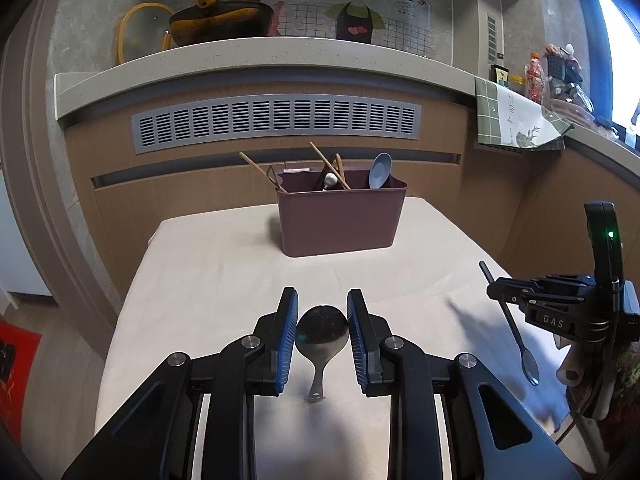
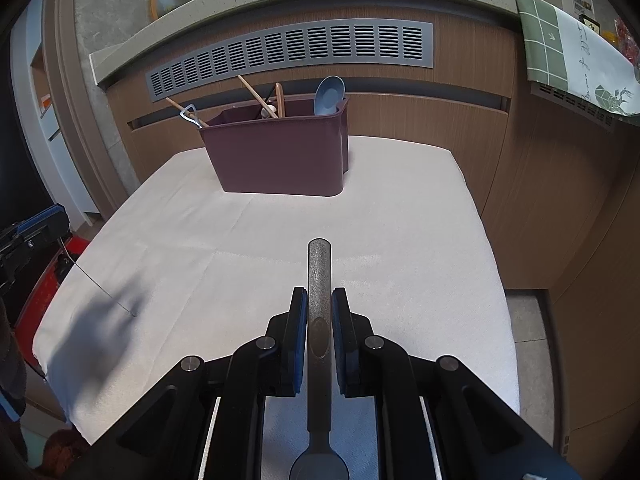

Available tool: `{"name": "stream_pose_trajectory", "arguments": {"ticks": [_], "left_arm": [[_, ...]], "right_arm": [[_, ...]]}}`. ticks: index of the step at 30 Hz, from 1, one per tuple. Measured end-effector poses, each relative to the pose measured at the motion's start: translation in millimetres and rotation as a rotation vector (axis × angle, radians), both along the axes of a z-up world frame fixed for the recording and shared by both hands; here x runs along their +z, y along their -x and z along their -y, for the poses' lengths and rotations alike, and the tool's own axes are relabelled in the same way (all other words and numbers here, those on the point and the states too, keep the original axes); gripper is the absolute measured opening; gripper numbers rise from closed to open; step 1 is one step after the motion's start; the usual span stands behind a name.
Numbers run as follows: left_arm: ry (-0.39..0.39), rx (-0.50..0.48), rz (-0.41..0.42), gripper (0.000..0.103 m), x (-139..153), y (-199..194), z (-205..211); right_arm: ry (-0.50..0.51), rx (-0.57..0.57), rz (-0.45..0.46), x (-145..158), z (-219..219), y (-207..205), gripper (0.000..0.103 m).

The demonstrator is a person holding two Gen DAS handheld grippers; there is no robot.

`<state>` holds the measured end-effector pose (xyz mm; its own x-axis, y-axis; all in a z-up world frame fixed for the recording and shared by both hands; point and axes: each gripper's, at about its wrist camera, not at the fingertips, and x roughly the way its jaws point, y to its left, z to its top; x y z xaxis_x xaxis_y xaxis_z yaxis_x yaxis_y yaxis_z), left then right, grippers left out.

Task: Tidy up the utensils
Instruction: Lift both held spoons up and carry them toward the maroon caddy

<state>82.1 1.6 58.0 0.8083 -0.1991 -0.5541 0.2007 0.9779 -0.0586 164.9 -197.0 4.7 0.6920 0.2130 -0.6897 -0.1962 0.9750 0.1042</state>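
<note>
You are working over a bench (image 1: pixel 208 280) draped in white cloth, with a maroon bin (image 1: pixel 340 220) of utensils standing at its far side. Your left hand-held gripper (image 1: pixel 322 320) is pinching a metal spoon (image 1: pixel 321 332) by its bowl, and your right hand-held gripper (image 2: pixel 319 312) is clamping a long-handled spoon (image 2: pixel 319 280) by its handle.

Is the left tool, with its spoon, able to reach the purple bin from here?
Probably yes: only bare white cloth lies between the left tool and the purple bin, whose top is open.
</note>
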Motion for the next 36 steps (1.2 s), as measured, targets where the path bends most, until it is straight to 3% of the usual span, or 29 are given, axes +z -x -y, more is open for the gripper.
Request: {"name": "stream_pose_trajectory", "arguments": {"ticks": [14,18,20,24,28,32,36], "left_arm": [[0.010,-0.005,0.023,0.026,13.6,-0.1,-1.6],[-0.003,-0.008,0.063,0.026,30.5,-5.4,2.4],[-0.015,0.000,0.106,0.018,45.7,-10.5,3.0],[0.000,-0.002,0.211,0.018,90.8,-29.9,-1.0],[0.016,-0.024,0.301,0.017,126.0,-57.2,-7.1],[0.040,-0.009,0.261,0.018,121.1,-84.3,-24.1],[0.073,0.039,0.090,0.023,75.3,-107.0,-50.8]], "right_arm": [[0.000,-0.005,0.031,8.8,-0.5,-1.8,0.011],[0.001,-0.007,0.053,17.2,-1.8,-4.6,0.011],[-0.011,-0.012,0.079,29.5,-0.6,-9.0,0.011],[-0.038,-0.025,0.179,76.0,2.5,-25.1,0.011],[-0.044,-0.026,0.359,142.1,0.3,-44.4,0.011],[-0.070,0.000,0.444,175.8,-5.8,-62.0,0.011],[-0.042,0.039,0.413,157.3,-19.0,-77.2,0.011]]}}
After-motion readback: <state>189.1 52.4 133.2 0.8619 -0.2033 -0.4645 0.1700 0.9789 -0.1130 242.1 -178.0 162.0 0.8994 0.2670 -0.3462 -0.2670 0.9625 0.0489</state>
